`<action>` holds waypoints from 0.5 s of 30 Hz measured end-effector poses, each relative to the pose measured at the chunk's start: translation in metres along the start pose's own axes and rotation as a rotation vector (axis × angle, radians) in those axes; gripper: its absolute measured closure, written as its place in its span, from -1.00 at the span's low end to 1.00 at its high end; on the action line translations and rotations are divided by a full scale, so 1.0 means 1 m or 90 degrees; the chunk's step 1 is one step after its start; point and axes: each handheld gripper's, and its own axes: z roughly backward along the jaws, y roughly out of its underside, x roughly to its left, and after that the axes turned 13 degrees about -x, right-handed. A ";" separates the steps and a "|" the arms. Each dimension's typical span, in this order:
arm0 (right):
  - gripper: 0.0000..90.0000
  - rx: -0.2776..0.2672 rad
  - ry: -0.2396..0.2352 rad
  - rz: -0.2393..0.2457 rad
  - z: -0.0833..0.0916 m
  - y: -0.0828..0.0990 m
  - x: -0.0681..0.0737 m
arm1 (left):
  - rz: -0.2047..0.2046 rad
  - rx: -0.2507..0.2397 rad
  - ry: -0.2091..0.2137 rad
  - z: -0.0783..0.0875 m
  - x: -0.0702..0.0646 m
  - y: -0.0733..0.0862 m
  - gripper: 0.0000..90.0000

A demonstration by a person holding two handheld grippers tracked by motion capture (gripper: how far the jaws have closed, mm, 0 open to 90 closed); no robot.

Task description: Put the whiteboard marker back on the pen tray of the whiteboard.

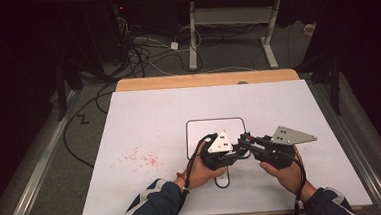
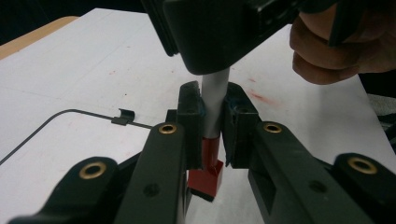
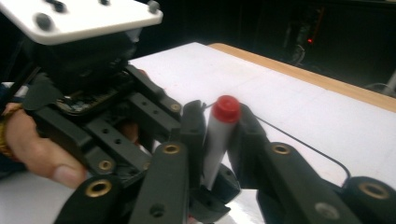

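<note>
A marker with a grey-white barrel and a red cap is held between both grippers above the white board. My left gripper is shut on the marker where the barrel meets the cap. My right gripper is shut on the barrel just below its round red end. In the high view the left gripper and right gripper meet tip to tip over the front edge of a black-outlined rectangle. The marker itself is hidden there by the jaws.
A white board covers the wooden table. Red marker specks lie on the board at front left. Beyond the table, cables trail on the floor near a white desk frame. A metal rail runs along the left side.
</note>
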 end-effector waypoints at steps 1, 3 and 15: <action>0.80 0.002 -0.005 0.003 0.000 0.000 0.001 | 0.001 0.000 -0.002 0.000 0.000 0.000 0.70; 0.80 0.001 -0.004 0.017 0.001 -0.002 0.005 | -0.005 0.010 -0.024 -0.001 0.000 -0.001 0.48; 0.80 0.112 0.077 -0.025 0.017 -0.020 -0.018 | -0.091 0.090 -0.209 0.103 0.004 0.000 -0.55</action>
